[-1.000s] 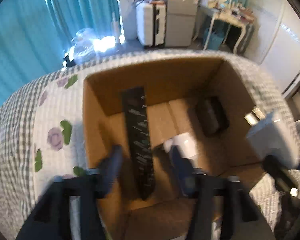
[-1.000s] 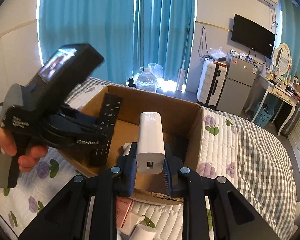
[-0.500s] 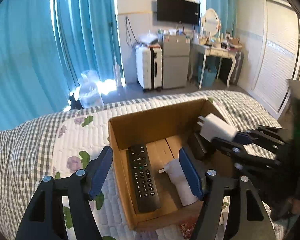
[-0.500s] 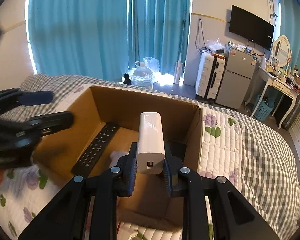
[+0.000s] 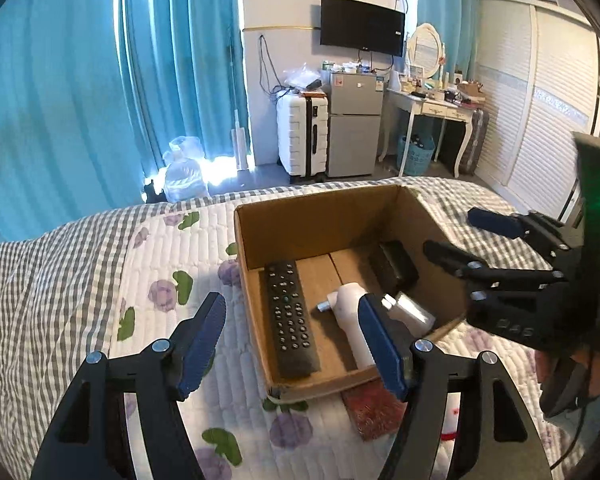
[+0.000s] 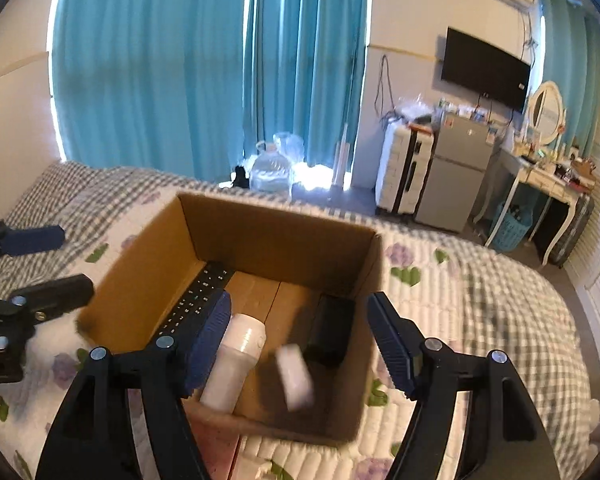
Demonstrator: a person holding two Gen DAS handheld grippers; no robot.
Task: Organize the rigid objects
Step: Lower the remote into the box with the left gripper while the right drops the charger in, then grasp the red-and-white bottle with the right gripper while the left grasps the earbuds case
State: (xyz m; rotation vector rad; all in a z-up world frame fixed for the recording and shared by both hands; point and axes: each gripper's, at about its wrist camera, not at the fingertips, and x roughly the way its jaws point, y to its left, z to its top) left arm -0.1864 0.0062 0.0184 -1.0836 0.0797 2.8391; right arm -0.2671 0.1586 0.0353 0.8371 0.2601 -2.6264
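Observation:
An open cardboard box (image 5: 324,216) (image 6: 276,236) sits on the bed. Inside lie a black remote (image 5: 290,316) (image 6: 198,296), a white cylinder device (image 5: 354,320) (image 6: 236,364), a black block (image 5: 394,266) (image 6: 330,334) and a white charger (image 5: 410,312) (image 6: 296,376), which is blurred in the right wrist view. My right gripper (image 6: 300,340) (image 5: 456,236) is open and empty above the box's near right side. My left gripper (image 5: 292,344) is open and empty above the box's front left edge; its fingertips (image 6: 40,240) show at the left of the right wrist view.
The bed has a white floral quilt (image 5: 172,280) with grey checked borders (image 6: 520,300). A reddish flat item (image 5: 374,408) lies just in front of the box. Beyond the bed are teal curtains, a white suitcase (image 5: 302,136), a small fridge and a dressing table.
My right gripper has opened and let go of the white charger, which has dropped into the box. My left gripper has drawn back from the box, still open.

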